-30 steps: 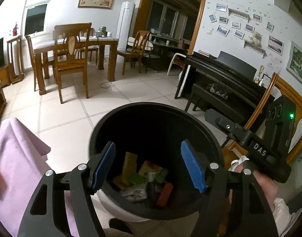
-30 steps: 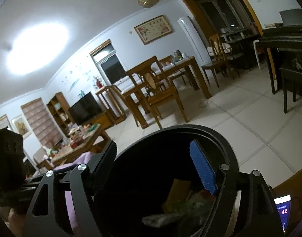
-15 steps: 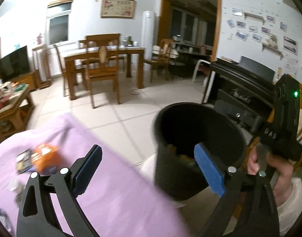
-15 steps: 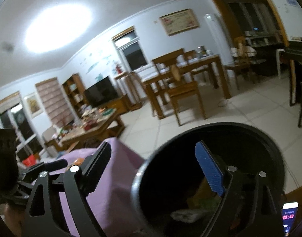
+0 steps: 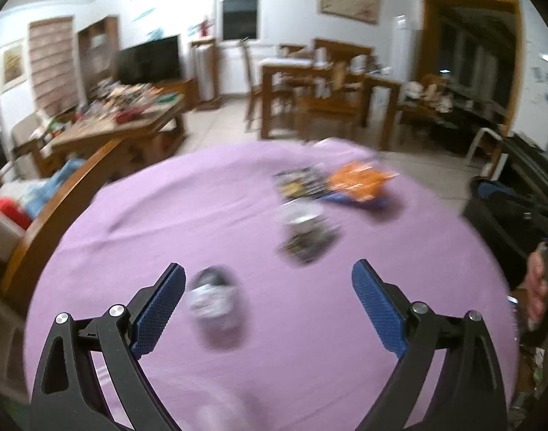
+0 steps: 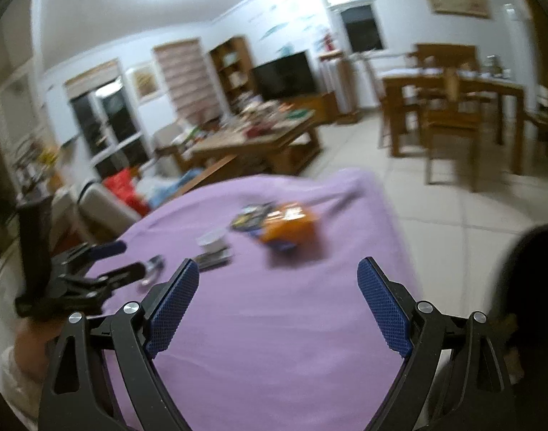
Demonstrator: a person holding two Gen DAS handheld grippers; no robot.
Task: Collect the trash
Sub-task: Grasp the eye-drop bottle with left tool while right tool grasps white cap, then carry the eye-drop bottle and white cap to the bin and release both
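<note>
Both tools were spread wide and empty, the left gripper (image 5: 268,305) and right gripper (image 6: 278,305) facing the purple cloth (image 5: 166,215). Trash lay mid-frame: an orange packet (image 5: 358,181), a dark wrapper (image 5: 308,244), a crumpled scrap (image 5: 212,294) lower left. Next pickup probably meant dropping onto that scrap.
</note>
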